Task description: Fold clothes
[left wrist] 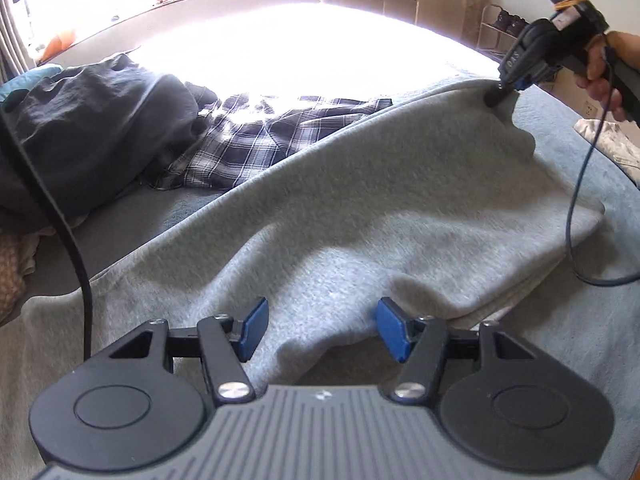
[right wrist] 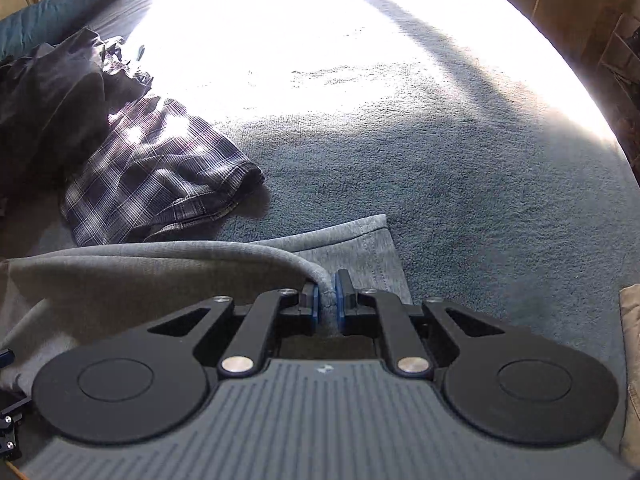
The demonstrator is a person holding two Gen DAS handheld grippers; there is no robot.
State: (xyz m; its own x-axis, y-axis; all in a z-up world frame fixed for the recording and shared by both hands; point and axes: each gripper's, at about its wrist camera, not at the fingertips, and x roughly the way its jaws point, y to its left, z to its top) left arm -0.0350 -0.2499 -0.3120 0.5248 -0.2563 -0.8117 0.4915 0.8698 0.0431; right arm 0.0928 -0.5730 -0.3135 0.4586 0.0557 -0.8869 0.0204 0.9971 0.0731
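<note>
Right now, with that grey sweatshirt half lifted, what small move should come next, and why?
Probably close the left gripper on the grey fleece sweatshirt. The right gripper already pinches a raised edge, while the left one's blue pads stand open with a fabric ridge between them.

Grey sweatshirt (left wrist: pixel 360 208): soft, matt fleece knit. Bed cover (right wrist: pixel 460 168): rough, fuzzy pile. Plaid shorts (right wrist: pixel 160 176): thin woven cloth. Left tool (left wrist: pixel 322 330): matt black plastic, blue pads.
</note>
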